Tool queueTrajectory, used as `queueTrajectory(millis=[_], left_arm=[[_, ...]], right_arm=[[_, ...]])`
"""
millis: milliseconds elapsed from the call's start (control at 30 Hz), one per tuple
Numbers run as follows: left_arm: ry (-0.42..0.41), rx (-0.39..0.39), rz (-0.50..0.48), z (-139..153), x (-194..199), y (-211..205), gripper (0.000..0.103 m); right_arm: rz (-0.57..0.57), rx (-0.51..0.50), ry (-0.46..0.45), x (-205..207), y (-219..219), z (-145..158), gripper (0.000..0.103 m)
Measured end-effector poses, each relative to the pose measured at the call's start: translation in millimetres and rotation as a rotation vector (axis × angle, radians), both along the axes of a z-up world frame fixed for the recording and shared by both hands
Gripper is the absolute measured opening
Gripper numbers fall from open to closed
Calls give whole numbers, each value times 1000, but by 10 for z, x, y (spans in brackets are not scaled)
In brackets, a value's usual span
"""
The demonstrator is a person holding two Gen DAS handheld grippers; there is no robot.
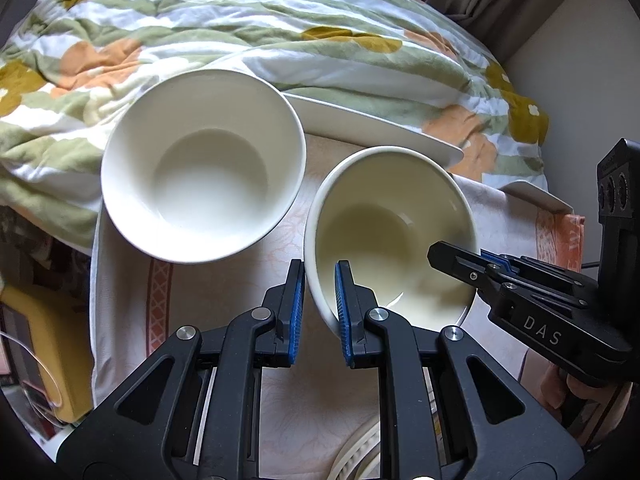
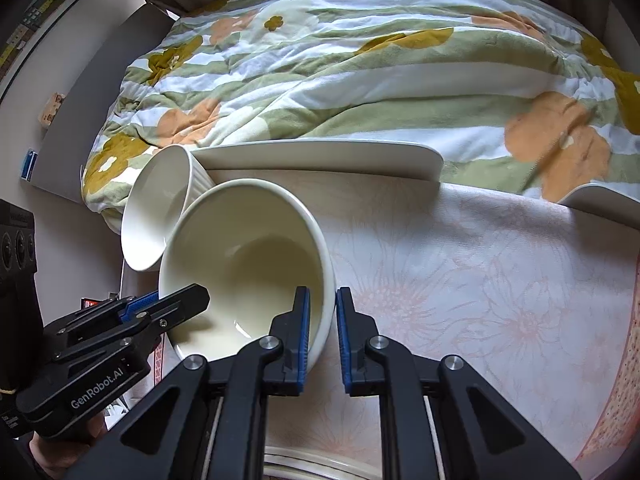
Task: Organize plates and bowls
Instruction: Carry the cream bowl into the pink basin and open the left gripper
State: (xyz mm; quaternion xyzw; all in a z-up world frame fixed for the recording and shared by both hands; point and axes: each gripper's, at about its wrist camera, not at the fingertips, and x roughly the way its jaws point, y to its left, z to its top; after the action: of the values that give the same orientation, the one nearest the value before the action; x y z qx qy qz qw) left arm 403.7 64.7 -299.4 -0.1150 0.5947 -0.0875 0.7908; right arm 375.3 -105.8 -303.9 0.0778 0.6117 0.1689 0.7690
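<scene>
A cream bowl (image 1: pixel 392 220) (image 2: pixel 248 256) sits on the cloth-covered table, held by both grippers. My left gripper (image 1: pixel 320 280) (image 2: pixel 176 300) is shut on its left rim, one blue pad inside and one outside the wall. My right gripper (image 2: pixel 322 300) (image 1: pixel 460 258) is shut on the opposite rim in the same way. A larger white bowl (image 1: pixel 204 168) (image 2: pixel 156 208) stands just left of the cream one. Behind both bowls lies a white plate (image 1: pixel 380 128) (image 2: pixel 320 156). I cannot tell whether the cream bowl rests on the cloth or hangs above it.
A pale floral cloth (image 1: pixel 200 320) (image 2: pixel 480 280) covers the table. A second white plate (image 1: pixel 532 196) (image 2: pixel 608 204) lies at the far right edge. A flowered blanket (image 1: pixel 240 20) (image 2: pixel 360 60) is heaped behind. A ribbed dish rim (image 1: pixel 360 460) shows under my fingers, and a yellow object (image 1: pixel 40 340) sits left.
</scene>
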Motion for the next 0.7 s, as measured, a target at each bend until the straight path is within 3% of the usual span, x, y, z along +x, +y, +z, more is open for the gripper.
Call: queueTrajectory(millis=[333,700], left_arm=[[-93,17,-45,552,-154,-292,13],[-169,0,-123,1194,-782,-1301,13]], right_arm=[[-42,24,-89,-201,-271,494,12],[-113,-5,-194,-908,-1192,1229,12]])
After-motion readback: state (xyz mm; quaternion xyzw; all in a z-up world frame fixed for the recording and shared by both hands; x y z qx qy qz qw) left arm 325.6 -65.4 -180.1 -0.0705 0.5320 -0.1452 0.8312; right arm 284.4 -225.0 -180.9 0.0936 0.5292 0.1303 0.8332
